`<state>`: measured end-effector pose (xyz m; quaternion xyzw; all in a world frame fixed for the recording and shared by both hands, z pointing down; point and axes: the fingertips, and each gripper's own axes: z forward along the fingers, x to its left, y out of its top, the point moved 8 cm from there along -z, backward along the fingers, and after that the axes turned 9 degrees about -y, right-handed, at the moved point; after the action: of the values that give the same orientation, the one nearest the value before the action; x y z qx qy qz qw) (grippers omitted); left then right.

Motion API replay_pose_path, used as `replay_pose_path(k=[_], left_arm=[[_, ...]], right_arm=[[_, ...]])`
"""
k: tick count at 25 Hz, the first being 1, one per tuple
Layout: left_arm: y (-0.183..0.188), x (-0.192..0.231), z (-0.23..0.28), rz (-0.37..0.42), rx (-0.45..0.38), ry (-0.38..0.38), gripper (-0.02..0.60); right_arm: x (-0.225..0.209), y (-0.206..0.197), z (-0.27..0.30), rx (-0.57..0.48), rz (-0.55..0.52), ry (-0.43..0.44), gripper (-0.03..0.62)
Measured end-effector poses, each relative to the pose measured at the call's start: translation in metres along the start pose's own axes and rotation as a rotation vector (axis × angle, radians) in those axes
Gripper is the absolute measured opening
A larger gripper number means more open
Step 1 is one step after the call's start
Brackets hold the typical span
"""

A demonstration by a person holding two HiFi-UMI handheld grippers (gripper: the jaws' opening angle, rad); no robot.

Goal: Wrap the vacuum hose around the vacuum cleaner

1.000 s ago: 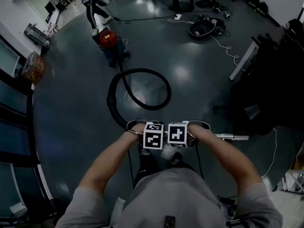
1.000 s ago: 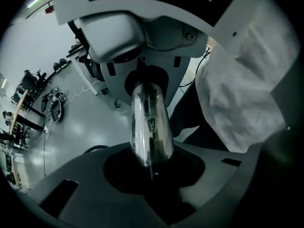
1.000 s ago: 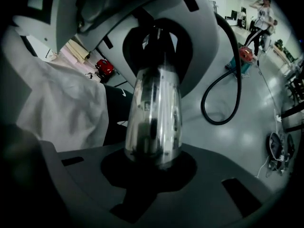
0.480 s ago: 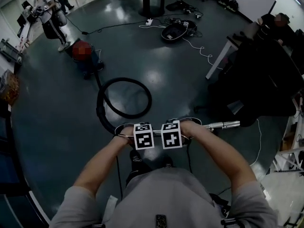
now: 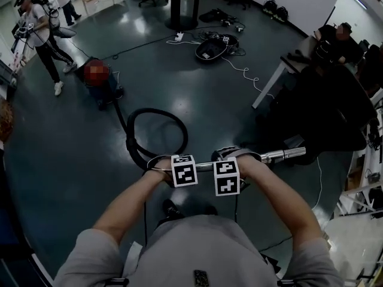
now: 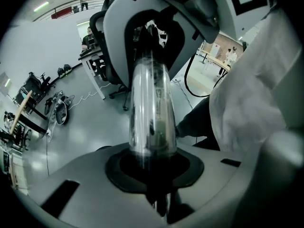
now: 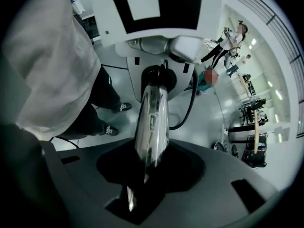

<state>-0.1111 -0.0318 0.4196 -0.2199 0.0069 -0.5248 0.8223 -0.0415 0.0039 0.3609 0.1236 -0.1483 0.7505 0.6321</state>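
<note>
Both grippers are set on tube (image 5: 281,155): L gripper (image 5: 179,167) clamped; R gripper (image 5: 227,164) jaws just opened, tube loose between, now parted from L. Ahead, hose (image 5: 133,145) looped, vac (image 5: 103,87) beyond.

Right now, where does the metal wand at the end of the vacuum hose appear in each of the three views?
Head view: the metal wand lies level, right of middle, pointing right.
Left gripper view: the wand stands upright at centre.
Right gripper view: the wand at centre, leaning slightly.
Shared landmark: the person's grey shirt, bottom in the head view, right in the left gripper view, left in the right gripper view.
</note>
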Motion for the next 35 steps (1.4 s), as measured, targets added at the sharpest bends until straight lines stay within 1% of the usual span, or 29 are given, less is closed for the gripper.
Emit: replay_pose_path(k=[3,6,8,10,12,14,16,19,21,22,25,27,31,35], left_arm=[[-0.016,0.007,-0.009,-0.015,-0.004,0.000,0.092],[-0.034,0.014,-0.014,-0.046,-0.012,0.001,0.092],[-0.045,0.018,-0.017,-0.064,-0.022,0.003,0.092],[-0.055,0.022,-0.021,-0.084,-0.034,0.004,0.092],[-0.067,0.027,-0.022,-0.108,-0.044,0.007,0.092],[-0.079,0.032,-0.023,-0.132,-0.053,0.014,0.092],[-0.089,0.036,-0.024,-0.152,-0.065,0.022,0.092],[-0.100,0.038,-0.026,-0.176,-0.090,0.036,0.092],[-0.105,0.041,-0.033,-0.202,-0.111,0.056,0.092],[-0.108,0.045,-0.037,-0.217,-0.122,0.072,0.092],[-0.121,0.058,-0.049,-0.289,-0.159,0.091,0.092],[-0.132,0.064,-0.062,-0.340,-0.197,0.103,0.092],[-0.148,0.071,-0.079,-0.434,-0.286,0.125,0.092],[-0.158,0.090,-0.088,-0.558,-0.347,0.173,0.092]], right_arm=[[-0.013,0.010,-0.014,-0.012,-0.005,-0.068,0.171],[-0.025,0.015,-0.024,-0.021,0.041,-0.110,0.175],[-0.032,0.015,-0.033,-0.034,0.100,-0.145,0.175],[-0.043,0.014,-0.046,-0.073,0.190,-0.195,0.175],[-0.056,0.012,-0.060,-0.128,0.305,-0.255,0.175],[-0.067,0.009,-0.072,-0.190,0.439,-0.318,0.175],[-0.071,0.005,-0.079,-0.252,0.589,-0.354,0.175],[-0.063,0.001,-0.081,-0.394,0.802,-0.330,0.173],[-0.058,0.000,-0.080,-0.484,0.897,-0.314,0.173],[-0.059,0.001,-0.078,-0.510,0.927,-0.309,0.172],[-0.065,0.010,-0.062,-0.545,0.967,-0.283,0.170],[-0.075,0.021,-0.051,-0.582,1.001,-0.247,0.121],[-0.100,0.040,-0.023,-0.693,1.076,-0.107,0.117],[-0.134,0.047,0.016,-0.749,1.119,0.000,0.120]])
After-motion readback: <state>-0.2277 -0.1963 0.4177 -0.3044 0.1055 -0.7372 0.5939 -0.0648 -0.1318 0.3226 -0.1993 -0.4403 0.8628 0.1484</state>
